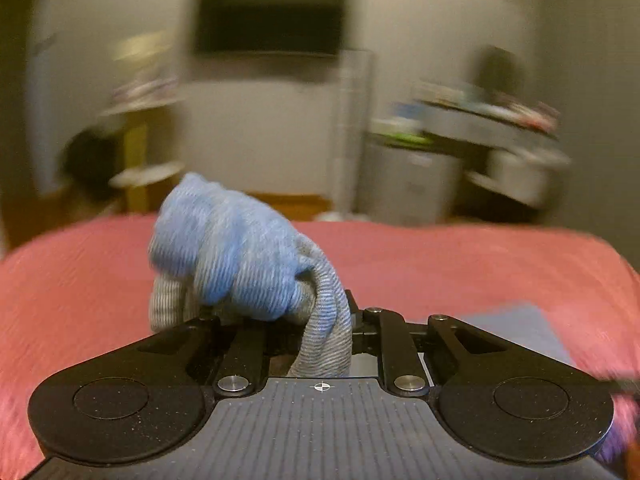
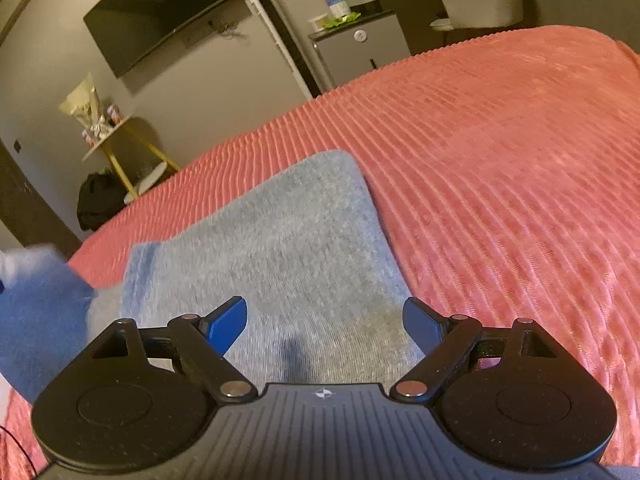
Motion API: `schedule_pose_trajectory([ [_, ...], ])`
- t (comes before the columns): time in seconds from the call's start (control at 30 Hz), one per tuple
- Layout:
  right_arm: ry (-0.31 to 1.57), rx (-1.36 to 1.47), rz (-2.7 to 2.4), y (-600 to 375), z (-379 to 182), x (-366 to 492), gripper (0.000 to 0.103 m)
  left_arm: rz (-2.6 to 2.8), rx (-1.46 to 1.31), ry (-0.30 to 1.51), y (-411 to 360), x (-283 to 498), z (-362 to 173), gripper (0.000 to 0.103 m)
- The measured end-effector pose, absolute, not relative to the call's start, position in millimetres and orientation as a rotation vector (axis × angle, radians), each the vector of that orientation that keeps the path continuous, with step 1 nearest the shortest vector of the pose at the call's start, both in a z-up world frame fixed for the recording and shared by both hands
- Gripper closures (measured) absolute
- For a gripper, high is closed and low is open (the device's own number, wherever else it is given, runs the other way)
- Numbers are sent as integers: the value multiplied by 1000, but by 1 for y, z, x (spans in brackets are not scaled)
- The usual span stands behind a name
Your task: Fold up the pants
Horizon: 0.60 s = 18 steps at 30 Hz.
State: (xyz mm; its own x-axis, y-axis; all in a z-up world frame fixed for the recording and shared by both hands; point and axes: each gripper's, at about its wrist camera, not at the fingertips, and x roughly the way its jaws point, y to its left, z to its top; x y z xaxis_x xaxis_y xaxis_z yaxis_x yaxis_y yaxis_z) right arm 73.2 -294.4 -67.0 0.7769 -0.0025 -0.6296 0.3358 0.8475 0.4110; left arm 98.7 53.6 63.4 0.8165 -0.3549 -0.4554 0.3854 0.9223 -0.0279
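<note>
left gripper point(image 1: 320, 320): fingers closed on a bunched end of the pants point(image 1: 240, 256); cloth wads up above the fingers and trails back between them toward the camera; fingertips hidden under the bunch.
right gripper point(image 2: 324, 320): fingers wide apart, nothing held; blue pads point(image 2: 226, 322) hover just above the flat panel, contact not clear.
pants, flat part point(image 2: 280, 248): grey-blue knit, spread on the bed point(image 2: 500, 168), directly under and ahead of the right gripper; far corner near middle of right wrist view.
long axis: runs from lower left up toward that far corner, roughly along the right gripper's pointing line, leaning right.
lifted end: blurred blue cloth at left edge of right wrist view, so the held end sits left of the open fingers.
nearer hand: right, already over the flat panel; likely pins or pinches while left carries its end across.
far: wall TV point(image 2: 160, 12), cabinet point(image 2: 360, 48).
writing: none readable.
</note>
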Motion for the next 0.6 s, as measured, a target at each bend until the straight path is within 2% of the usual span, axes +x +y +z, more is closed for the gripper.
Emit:
schedule_pose_trajectory([
  [0.07, 642, 563, -184, -298, -65, 68, 17, -493, 141, 515, 7, 87, 50, 81],
  [0.13, 610, 588, -172, -301, -62, 62, 17, -541, 235, 596, -35, 78, 26, 59],
  [0.2, 583, 613, -160, -304, -59, 55, 17, -572, 308, 672, -59, 72, 1, 51],
  [0.23, 571, 625, -158, -304, -57, 51, 17, -573, 346, 717, -69, 65, -12, 51],
  [0.3, 539, 644, -145, -305, -54, 42, 17, -541, 383, 728, -69, 54, -22, 49],
  [0.4, 525, 670, -91, -304, -51, 35, 17, -459, 379, 701, -54, 50, -19, 27],
  [0.6, 687, 846, 76, -301, -69, 67, 17, -206, 173, 799, 4, 39, -12, 27],
])
